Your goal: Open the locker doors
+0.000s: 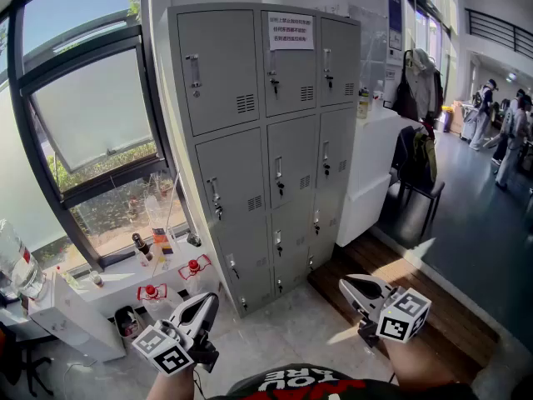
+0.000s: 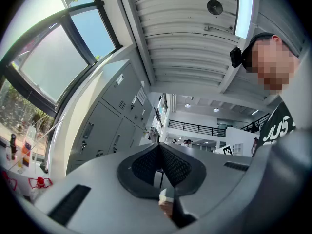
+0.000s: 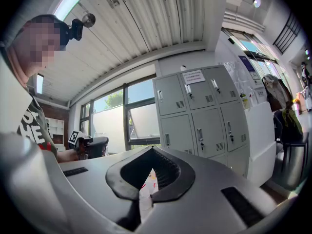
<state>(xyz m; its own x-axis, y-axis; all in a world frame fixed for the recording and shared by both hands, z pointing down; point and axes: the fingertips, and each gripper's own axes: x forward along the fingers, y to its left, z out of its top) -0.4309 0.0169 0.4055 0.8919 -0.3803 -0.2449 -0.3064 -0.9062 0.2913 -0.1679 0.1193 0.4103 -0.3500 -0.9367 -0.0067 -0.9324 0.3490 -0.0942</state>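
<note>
Over at 10 o'clock a tall dark-framed window [image 1: 92, 111] lets in bright daylight. Below it, at about 8 o'clock, a low white desk [image 1: 79, 311] carries a few small bottles [image 1: 143, 247] and some red-capped bits I cannot make out.

The left gripper [image 1: 208, 300] sits at 7 o'clock, low in front of the person, and is tipped a little upward. Its own view takes in mostly ceiling, with the lockers off at 9 o'clock. Its jaws are closed tip to tip, with nothing between them.

The grey lockers [image 1: 266, 140] stand dead ahead at 12 o'clock, three columns wide and four rows high. Every door I can see is shut flush. Each one has a small handle and a vent slot. A white paper notice [image 1: 291, 31] is stuck on the top middle door. Both grippers are well apart from the lockers, with bare floor between.

The right gripper [image 1: 346, 284] is at 5 o'clock, held about level and aimed toward the lockers. They fill the 1 o'clock part of its view. Its jaws are pressed together and hold nothing.

Further right, at 2 o'clock, coats [image 1: 420, 82] hang above a dark chair [image 1: 419, 197]. A few people [image 1: 510, 127] stand far off at 3 o'clock.
</note>
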